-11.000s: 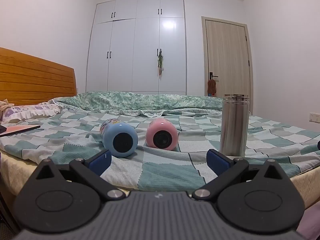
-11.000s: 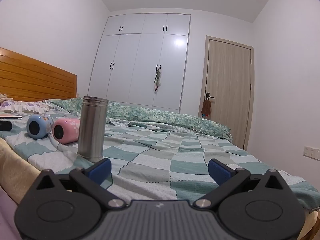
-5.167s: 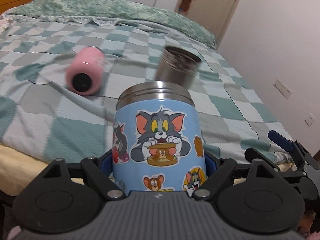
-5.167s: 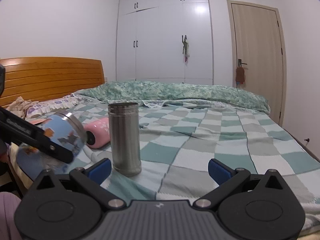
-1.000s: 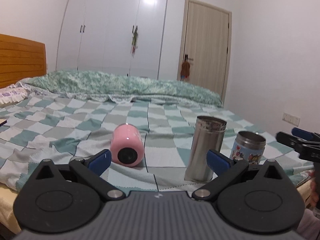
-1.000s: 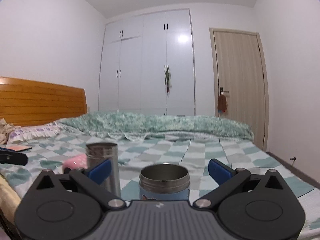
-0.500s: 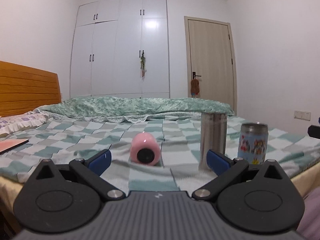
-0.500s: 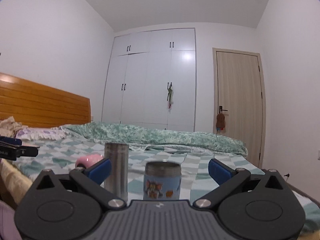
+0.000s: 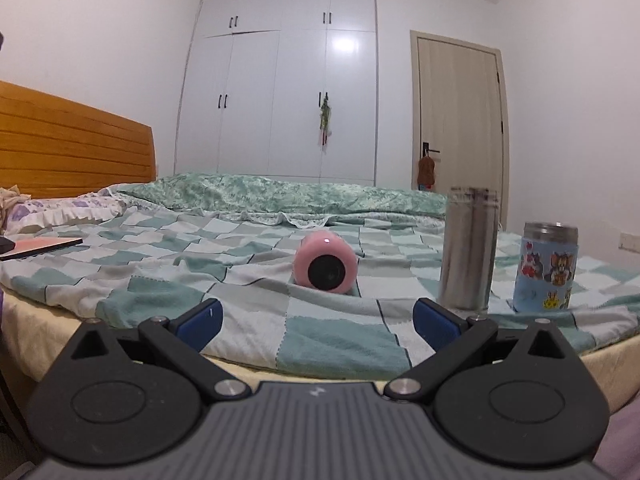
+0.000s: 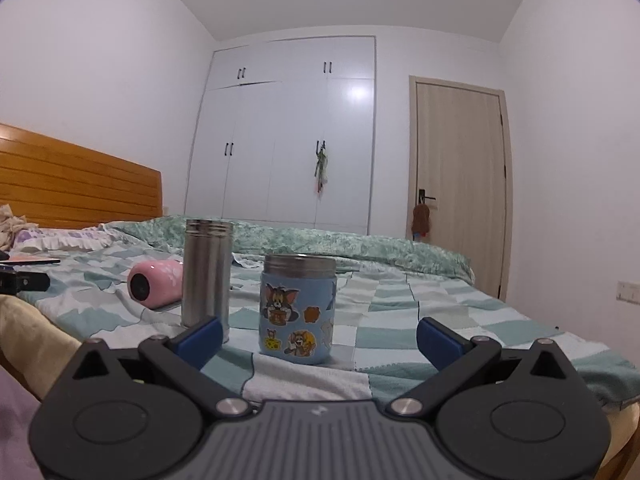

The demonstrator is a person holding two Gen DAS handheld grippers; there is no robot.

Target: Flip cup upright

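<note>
A pink cup point(image 9: 326, 266) lies on its side on the checked bedspread, its dark base facing me; it also shows in the right wrist view point(image 10: 154, 283). A tall steel cup point(image 9: 468, 248) stands upright to its right, also seen in the right wrist view point(image 10: 207, 274). A blue cartoon cup point(image 9: 546, 266) stands upright beside the steel one, close ahead in the right wrist view point(image 10: 298, 314). My left gripper point(image 9: 316, 322) is open and empty at the bed's near edge, in line with the pink cup. My right gripper point(image 10: 318, 334) is open and empty just short of the blue cup.
The bed's front edge point(image 9: 280, 364) runs just ahead of both grippers. A flat red-and-black item point(image 9: 44, 246) lies at the left by the pillow point(image 9: 60, 210). A wooden headboard point(image 9: 72, 148), white wardrobe point(image 9: 288, 92) and door point(image 9: 460, 120) stand behind.
The blue cup now stands upright right of the steel cup, released. Both grippers have drawn back low to the bed's edge; the left one has shifted left toward the pink cup.
</note>
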